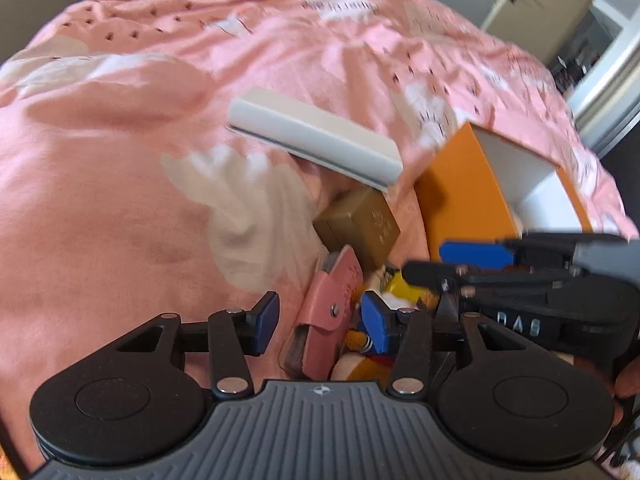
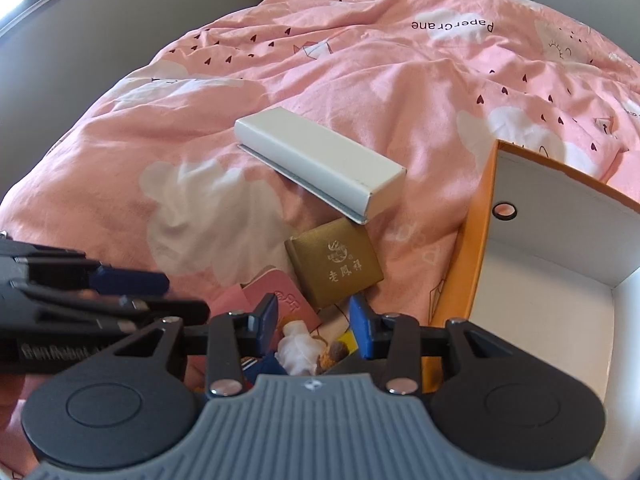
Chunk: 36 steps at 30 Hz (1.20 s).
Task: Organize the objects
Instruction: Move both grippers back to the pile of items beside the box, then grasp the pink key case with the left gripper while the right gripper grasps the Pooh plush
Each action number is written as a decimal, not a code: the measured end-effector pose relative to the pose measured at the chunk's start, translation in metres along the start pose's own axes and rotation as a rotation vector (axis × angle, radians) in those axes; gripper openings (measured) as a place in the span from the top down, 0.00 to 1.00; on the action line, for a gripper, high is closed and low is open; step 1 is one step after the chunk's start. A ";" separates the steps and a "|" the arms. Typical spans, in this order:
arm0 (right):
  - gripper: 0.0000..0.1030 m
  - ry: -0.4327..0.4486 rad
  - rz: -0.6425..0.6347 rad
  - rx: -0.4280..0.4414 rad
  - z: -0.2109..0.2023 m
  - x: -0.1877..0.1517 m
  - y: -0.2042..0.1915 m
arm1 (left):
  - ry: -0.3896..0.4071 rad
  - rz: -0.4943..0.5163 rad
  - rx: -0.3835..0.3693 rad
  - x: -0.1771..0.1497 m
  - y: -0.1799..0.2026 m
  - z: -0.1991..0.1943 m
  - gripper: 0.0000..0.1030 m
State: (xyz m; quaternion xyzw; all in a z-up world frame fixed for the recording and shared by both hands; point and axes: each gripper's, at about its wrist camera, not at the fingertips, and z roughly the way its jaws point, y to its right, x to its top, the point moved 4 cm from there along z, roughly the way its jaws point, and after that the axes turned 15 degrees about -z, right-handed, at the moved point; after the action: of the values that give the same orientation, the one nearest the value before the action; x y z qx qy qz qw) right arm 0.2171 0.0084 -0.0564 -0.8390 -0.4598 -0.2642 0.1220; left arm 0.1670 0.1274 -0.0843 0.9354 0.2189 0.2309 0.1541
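We held both grippers low over a pink quilt [image 2: 360, 80] printed with white clouds and small dark hearts; the word "PaperCrane" [image 2: 452, 25] read upside down on one cloud in the right wrist view.

The left gripper [image 1: 322, 320] stood with its blue pads apart, a pink leather pouch [image 1: 328, 308] with a metal snap lying between them; the pads did not press on it. Just beside the pouch lay a heap of small soft toys [image 1: 400, 296] in yellow, white and orange, blurred in that view.

The right gripper [image 2: 316, 326] also had its pads apart, spread narrower, over a small white figure [image 2: 298, 346] and the mixed toys around it; we could not see either pad touching anything. The letters "DAS" [image 1: 518, 326] showed on its body in the left wrist view, and "GenRobot" [image 2: 52, 354] could partly be read on the left gripper's side in the right wrist view.

Beyond the pouch sat a gold-brown box [image 2: 334, 266] stamped with an emblem and three Chinese characters. Farther on lay a long white box [image 2: 320, 164] on its side. An open orange box [image 2: 476, 240] with a white inside and a round hole in its wall stood to the right, near the heap.
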 end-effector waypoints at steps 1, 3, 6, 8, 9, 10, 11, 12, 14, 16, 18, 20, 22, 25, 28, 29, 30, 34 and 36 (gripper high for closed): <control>0.60 -0.001 -0.006 -0.001 0.001 0.001 0.001 | -0.011 0.010 0.006 -0.001 0.002 0.006 0.47; 0.62 -0.008 -0.018 -0.007 0.004 0.004 0.003 | -0.035 0.024 0.018 -0.001 0.003 0.017 0.47; 0.62 -0.013 -0.032 0.000 0.007 0.007 0.006 | -0.067 0.017 0.028 0.001 0.002 0.033 0.48; 0.62 -0.016 -0.037 0.004 0.008 0.009 0.007 | -0.084 0.022 0.025 0.001 0.002 0.041 0.50; 0.62 -0.016 -0.041 0.002 0.009 0.010 0.008 | -0.093 0.023 0.025 0.002 0.002 0.045 0.50; 0.62 -0.017 -0.045 -0.001 0.009 0.010 0.008 | -0.101 0.022 0.027 0.002 0.002 0.049 0.52; 0.62 -0.017 -0.049 -0.004 0.010 0.011 0.009 | -0.106 0.024 0.032 0.002 0.002 0.052 0.54; 0.62 -0.017 -0.051 -0.006 0.010 0.011 0.009 | -0.109 0.028 0.038 0.001 0.002 0.055 0.56; 0.62 -0.017 -0.053 -0.010 0.011 0.012 0.010 | -0.108 0.034 0.039 0.001 0.002 0.058 0.65; 0.62 -0.017 -0.054 -0.014 0.011 0.012 0.011 | -0.105 0.031 0.034 0.000 0.000 0.057 0.65; 0.61 -0.020 -0.050 -0.022 0.011 0.012 0.013 | -0.094 0.033 0.033 -0.002 0.000 0.053 0.67; 0.62 -0.027 -0.028 -0.015 0.010 0.011 0.017 | -0.058 0.036 0.045 -0.002 0.003 0.044 0.68; 0.61 -0.029 -0.010 -0.002 0.007 0.010 0.019 | -0.010 0.057 0.057 -0.002 0.005 0.030 0.68; 0.61 -0.028 0.015 0.028 -0.001 0.010 0.016 | 0.042 0.078 0.074 0.002 0.007 0.006 0.69; 0.61 0.001 0.042 0.081 -0.016 0.012 0.003 | 0.072 0.098 0.106 -0.001 0.005 -0.015 0.69; 0.61 0.014 0.055 0.091 -0.022 0.011 -0.004 | 0.081 0.100 0.118 -0.002 0.006 -0.020 0.69; 0.61 0.020 0.066 0.099 -0.026 0.008 -0.010 | 0.091 0.103 0.131 -0.006 0.004 -0.025 0.69; 0.61 0.011 0.137 0.117 -0.036 -0.012 -0.041 | 0.119 0.120 0.190 -0.023 0.003 -0.032 0.69; 0.61 -0.008 0.147 0.090 -0.034 -0.024 -0.055 | 0.095 0.108 0.186 -0.031 -0.002 -0.031 0.69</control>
State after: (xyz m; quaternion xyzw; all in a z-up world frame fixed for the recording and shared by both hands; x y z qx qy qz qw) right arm 0.1496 0.0061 -0.0436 -0.8651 -0.4089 -0.2305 0.1768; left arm 0.1263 0.1202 -0.0706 0.9441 0.1959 0.2617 0.0435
